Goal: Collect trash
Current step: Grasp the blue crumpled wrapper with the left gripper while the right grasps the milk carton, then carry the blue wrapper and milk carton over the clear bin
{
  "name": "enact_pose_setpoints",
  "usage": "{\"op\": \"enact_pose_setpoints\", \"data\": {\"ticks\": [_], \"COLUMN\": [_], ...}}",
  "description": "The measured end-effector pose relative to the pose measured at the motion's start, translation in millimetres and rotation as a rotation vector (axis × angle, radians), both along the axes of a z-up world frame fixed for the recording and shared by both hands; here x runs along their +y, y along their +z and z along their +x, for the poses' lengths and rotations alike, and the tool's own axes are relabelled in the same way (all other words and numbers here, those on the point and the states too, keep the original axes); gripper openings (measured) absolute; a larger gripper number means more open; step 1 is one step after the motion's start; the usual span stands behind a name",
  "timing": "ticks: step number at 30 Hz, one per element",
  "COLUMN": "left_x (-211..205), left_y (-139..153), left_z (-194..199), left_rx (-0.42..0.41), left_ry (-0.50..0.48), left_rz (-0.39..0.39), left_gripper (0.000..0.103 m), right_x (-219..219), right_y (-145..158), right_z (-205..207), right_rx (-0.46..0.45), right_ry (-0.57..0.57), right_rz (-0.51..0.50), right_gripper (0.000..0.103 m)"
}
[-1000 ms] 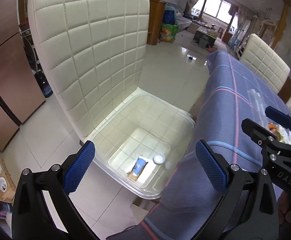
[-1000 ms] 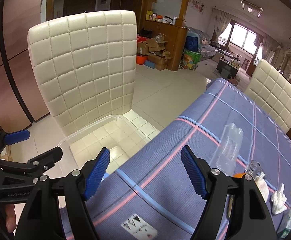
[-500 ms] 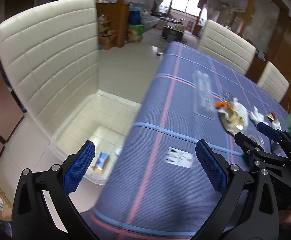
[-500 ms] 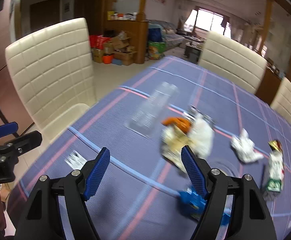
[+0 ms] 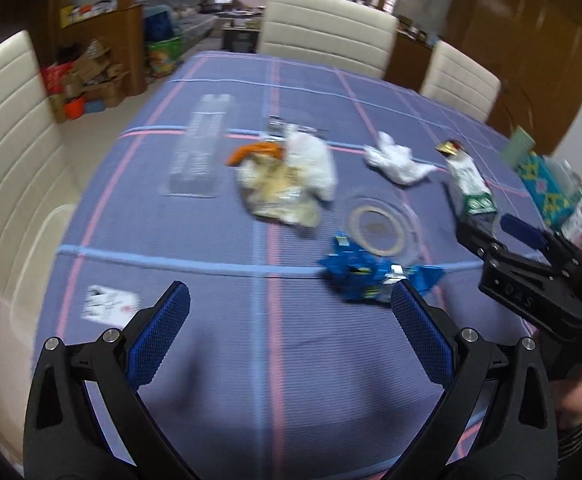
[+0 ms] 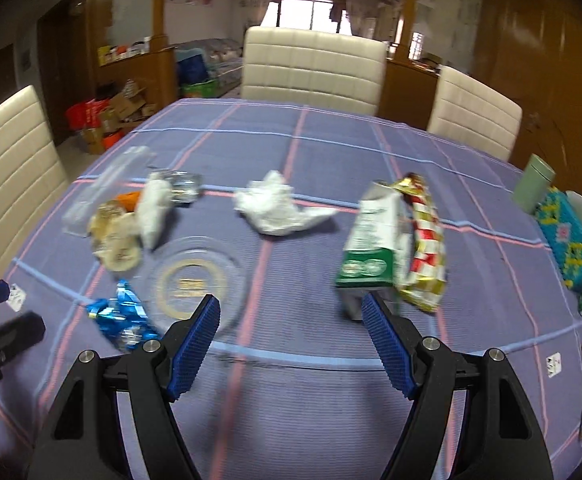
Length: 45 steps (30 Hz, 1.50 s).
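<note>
Both claws spread wide and empty: left gripper [image 5: 287, 312] and right gripper [image 6: 291, 330], aimed down over the checked tablecloth [image 6: 291, 400], likely readied wide to take bulky litter. Nothing between the pads of either.

Trash scattered across the table's middle, none of it touched. From the right wrist view: crumpled blue foil wrapper [image 6: 121, 318] at 9 o'clock of the right claw, just beside a clear glass plate [image 6: 193, 280] at 11 o'clock; white crumpled tissue [image 6: 277, 206] at 12; green-and-white carton [image 6: 371, 246] lying flat at 1 o'clock, touching a red-and-gold snack bag [image 6: 425, 248]; a heap of pale wrappers with an orange scrap [image 6: 131, 220] at 10, next to a clear plastic tray [image 6: 103, 186].

From the left wrist view, blue wrapper [image 5: 365, 274] nearest, just past the right-hand pad: probably the easiest first pick. Carton near the right claw, a fair target there.
</note>
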<state>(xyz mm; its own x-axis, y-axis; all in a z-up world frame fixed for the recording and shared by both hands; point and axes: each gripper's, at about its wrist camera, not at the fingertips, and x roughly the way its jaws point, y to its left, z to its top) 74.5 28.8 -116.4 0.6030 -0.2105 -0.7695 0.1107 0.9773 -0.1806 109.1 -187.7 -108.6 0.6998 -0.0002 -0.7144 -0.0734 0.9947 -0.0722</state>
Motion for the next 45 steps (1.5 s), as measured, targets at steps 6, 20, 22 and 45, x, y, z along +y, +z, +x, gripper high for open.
{"op": "enact_pose_setpoints", "data": {"ticks": [6, 20, 22, 45], "left_x": [-45.1, -74.6, -72.5, -41.2], "left_y": [-7.2, -38.9, -37.6, -9.8], "left_z": [15.8, 41.9, 43.4, 12.1], "left_rx": [0.031, 0.106, 0.094, -0.013], "left_ry": [-0.074, -0.025, -0.038, -0.002], "left_rz": [0.017, 0.147, 0.125, 0.092], "left_gripper": [0.099, 0.073, 0.070, 0.062], "right_x": [-35.2, -38.1, -37.5, -19.6], "right_y": [-3.1, -12.7, -15.8, -1.7], "right_z": [6.7, 41.3, 47.4, 1.5], "right_rx": [0.013, 0.040, 0.045, 0.006], "right_ry": [-0.019, 0.042, 0.034, 0.023], "right_rz": [0.018, 0.051, 0.041, 0.022], "right_gripper": [0.072, 0.072, 0.072, 0.040]}}
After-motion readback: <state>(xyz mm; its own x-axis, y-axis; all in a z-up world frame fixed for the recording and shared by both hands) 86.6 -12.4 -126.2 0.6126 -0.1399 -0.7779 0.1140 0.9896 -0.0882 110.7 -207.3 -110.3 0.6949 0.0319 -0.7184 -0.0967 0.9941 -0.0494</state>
